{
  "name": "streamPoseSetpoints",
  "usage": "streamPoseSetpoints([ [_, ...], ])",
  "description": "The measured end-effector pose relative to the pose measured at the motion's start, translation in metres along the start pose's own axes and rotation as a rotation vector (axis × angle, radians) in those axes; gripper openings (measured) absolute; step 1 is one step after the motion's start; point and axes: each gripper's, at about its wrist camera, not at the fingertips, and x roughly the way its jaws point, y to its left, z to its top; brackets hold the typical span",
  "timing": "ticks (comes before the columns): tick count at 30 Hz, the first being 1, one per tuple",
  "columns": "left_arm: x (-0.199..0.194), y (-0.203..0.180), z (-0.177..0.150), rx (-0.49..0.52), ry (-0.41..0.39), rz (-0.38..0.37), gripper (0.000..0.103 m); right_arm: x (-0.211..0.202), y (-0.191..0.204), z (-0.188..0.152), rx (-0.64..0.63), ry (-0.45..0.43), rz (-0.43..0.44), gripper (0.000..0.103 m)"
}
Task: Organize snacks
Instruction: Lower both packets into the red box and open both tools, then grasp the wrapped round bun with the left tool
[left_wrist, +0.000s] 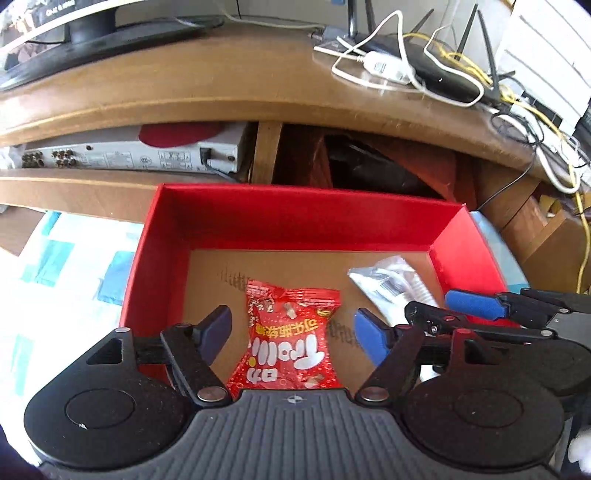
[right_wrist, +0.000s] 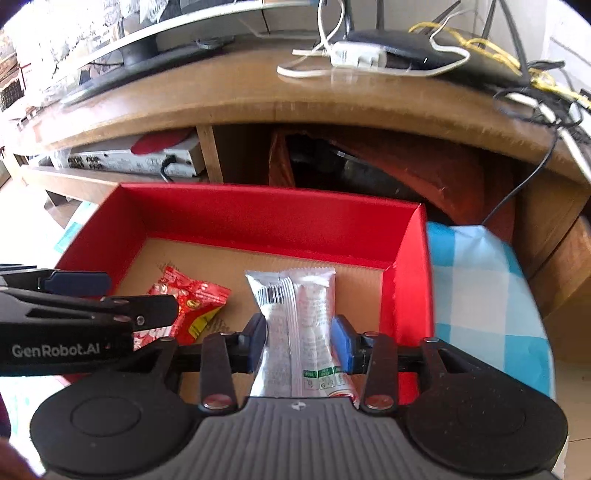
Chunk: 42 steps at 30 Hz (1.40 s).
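Where red box sits: checked cloth, wooden stand behind.

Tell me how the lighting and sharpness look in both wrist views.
Left wrist view: daylight washes out the checked cloth at left, the curved wooden shelf edge bows from fisheye, and the red gummy packet is sharp. Right wrist view: the top-left corner is blown out, and the silver snack wrapper looks slightly soft.

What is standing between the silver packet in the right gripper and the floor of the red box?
Nothing visible. The right gripper is shut on the silver packet, over bare cardboard inside the red box. The red candy bag lies apart, to its left, under the open left gripper.
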Motion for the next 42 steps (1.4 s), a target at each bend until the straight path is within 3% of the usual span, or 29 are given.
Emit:
streamPoseSetpoints([
  [6,-0.027,-0.009,-0.006,0.018,-0.017,-0.010,0.083,-0.040,-0.002,-0.007,0.000,-0.038,-0.016,0.056],
  [12,-0.059,-0.010,-0.027,0.041,-0.016,-0.002,0.085,-0.073,0.001,-0.026,0.016,-0.019,0.003,0.057],
  [19,-0.079,0.021,-0.058,-0.057,0.034,0.008,0.086,-0.101,0.018,-0.057,-0.010,0.009,0.032,0.058],
  [29,-0.065,0.050,-0.089,-0.180,0.147,0.043,0.089,-0.129,0.032,-0.094,-0.007,0.041,0.084,0.061],
  [34,-0.054,0.049,-0.089,-0.197,0.157,0.072,0.102,-0.126,0.030,-0.096,-0.006,0.052,0.097,0.061],
  [42,-0.040,0.055,-0.093,-0.222,0.204,0.114,0.101,-0.121,0.020,-0.097,0.018,0.073,0.100,0.061],
])
